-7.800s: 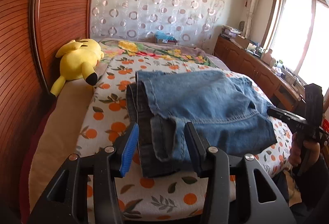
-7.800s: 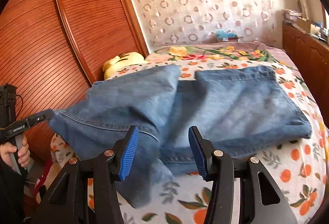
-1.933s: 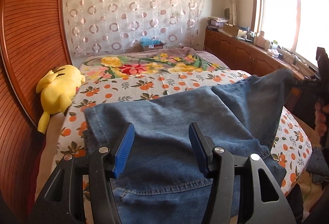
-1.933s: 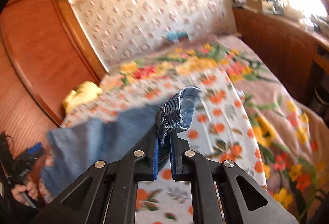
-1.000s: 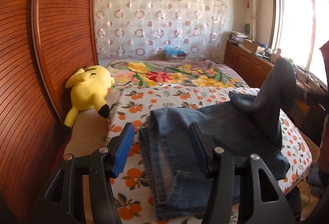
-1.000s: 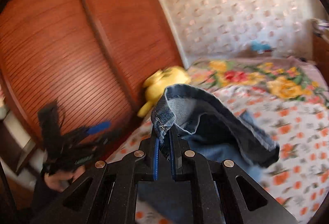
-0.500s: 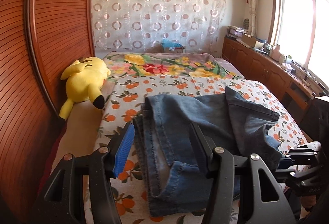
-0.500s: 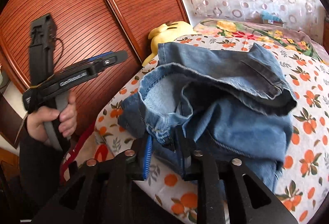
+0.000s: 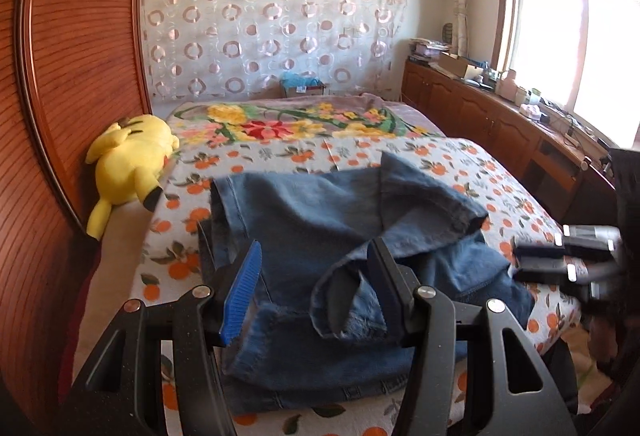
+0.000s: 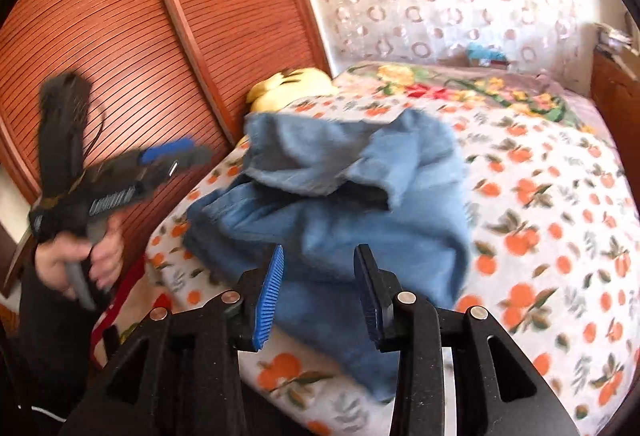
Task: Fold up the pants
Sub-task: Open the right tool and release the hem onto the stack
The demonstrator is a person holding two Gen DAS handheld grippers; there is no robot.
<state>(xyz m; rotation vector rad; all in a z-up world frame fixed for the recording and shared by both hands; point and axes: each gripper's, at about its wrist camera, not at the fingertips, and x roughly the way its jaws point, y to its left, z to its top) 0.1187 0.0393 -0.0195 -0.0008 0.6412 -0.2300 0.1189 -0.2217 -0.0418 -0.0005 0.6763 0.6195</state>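
released since 0.5 s ago: the right gripper [image 10: 318, 290] no longer pinches the denim edge; its jaws now stand wide apart, holding nothing, just above the near part of the pants [image 10: 348, 204]. left gripper [image 9: 314, 288]: jaws likewise wide, empty, hovering over the near hem.

item, 1 pair of blue denim pants [image 9: 320, 236]: lying in a rumpled, partly folded heap on the orange-print bedspread [image 9: 460, 172], near the bed's foot corner, 1 leg end flopped loosely across the top.

left wrist view only: window [image 9: 560, 20], wooden cabinet run [image 9: 480, 116] beneath it, and the right gripper [image 9: 516, 262] seen from the side at the heap's right edge, blurred.

right wrist view only: the person's hand [image 10: 80, 256] gripping the left gripper [image 10: 200, 156], blurred, beside the slatted wooden panel [image 10: 160, 36].

both views: 1 yellow plush toy [image 9: 128, 164], 2 grippers, 1 circle-patterned curtain [image 9: 272, 16].
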